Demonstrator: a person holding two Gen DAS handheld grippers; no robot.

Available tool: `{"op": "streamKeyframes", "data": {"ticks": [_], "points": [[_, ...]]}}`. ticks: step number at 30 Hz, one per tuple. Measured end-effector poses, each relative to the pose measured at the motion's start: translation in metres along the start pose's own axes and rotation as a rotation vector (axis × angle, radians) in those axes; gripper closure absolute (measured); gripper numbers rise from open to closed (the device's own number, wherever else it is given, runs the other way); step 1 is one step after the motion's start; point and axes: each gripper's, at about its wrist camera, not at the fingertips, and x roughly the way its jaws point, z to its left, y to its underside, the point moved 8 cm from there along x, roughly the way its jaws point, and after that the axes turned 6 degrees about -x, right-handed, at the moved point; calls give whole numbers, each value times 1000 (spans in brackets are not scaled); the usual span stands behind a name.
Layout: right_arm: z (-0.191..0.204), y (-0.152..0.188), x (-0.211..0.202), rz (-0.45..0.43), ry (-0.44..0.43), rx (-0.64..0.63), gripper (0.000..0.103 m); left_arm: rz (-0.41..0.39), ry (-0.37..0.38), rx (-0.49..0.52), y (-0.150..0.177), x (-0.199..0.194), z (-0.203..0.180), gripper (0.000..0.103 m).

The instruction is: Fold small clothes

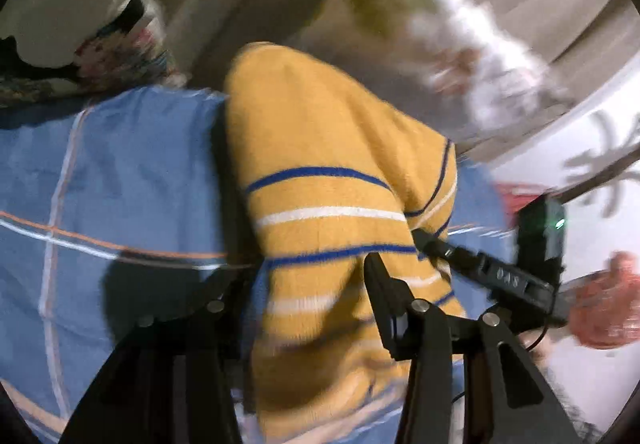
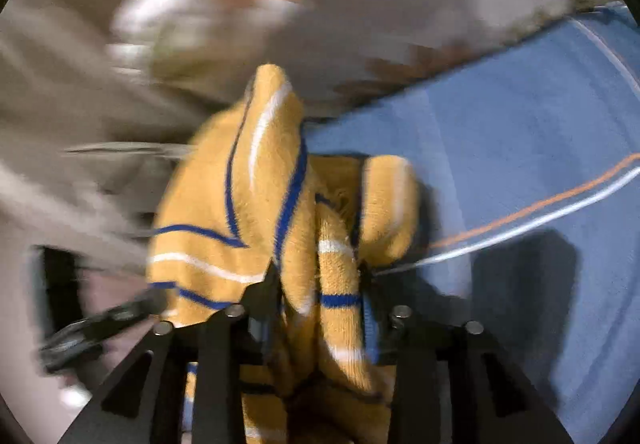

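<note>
Yellow striped garment (image 1: 328, 180) on blue sheet (image 1: 120, 172), pinched in right claw (image 2: 320, 276), left claw (image 1: 304, 280)

Bare blue sheet (image 2: 520, 132) beside sweater (image 2: 240, 212)

Striped garment (image 1: 320, 172) on the checked sheet (image 1: 120, 184) (bunched between both grippers), pillow (image 1: 460, 56) behind.

Background blurred; left fingers (image 1: 376, 276) sweater-hidden (image 1: 320, 148).
</note>
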Motion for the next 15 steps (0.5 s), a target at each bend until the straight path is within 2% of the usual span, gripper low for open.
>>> {"op": "streamKeyframes", "data": {"ticks": [1, 2, 4, 6, 9, 10, 12, 14, 15], "points": [[-14, 3, 4, 11, 99, -3, 63, 17, -44, 1, 4, 7, 7, 57], [-22, 5, 2, 9, 141, 5, 63, 18, -65, 0, 9, 10, 14, 57], [-22, 9, -16, -21, 124, 24, 63, 9, -71, -7, 17, 8, 22, 57], [-4, 11, -45, -70, 142, -46, 63, -15, -79, -16, 26, -1, 34, 57], [39, 20, -69, -118, 61, -139, 65, -77, -108, -8, 31, -16, 44, 57], [47, 26, -71, -112, 33, -172, 65, -100, -118, -3, 30, -21, 45, 56], [66, 46, -56, -47, -22, -223, 65, -152, -129, 4, 32, -34, 45, 55], [52, 60, -37, 7, 31, -208, 65, -193, -129, -2, 29, -42, 43, 55], [30, 65, -24, 37, 122, -182, 69, -208, -132, 0, 28, -46, 43, 55]]}}
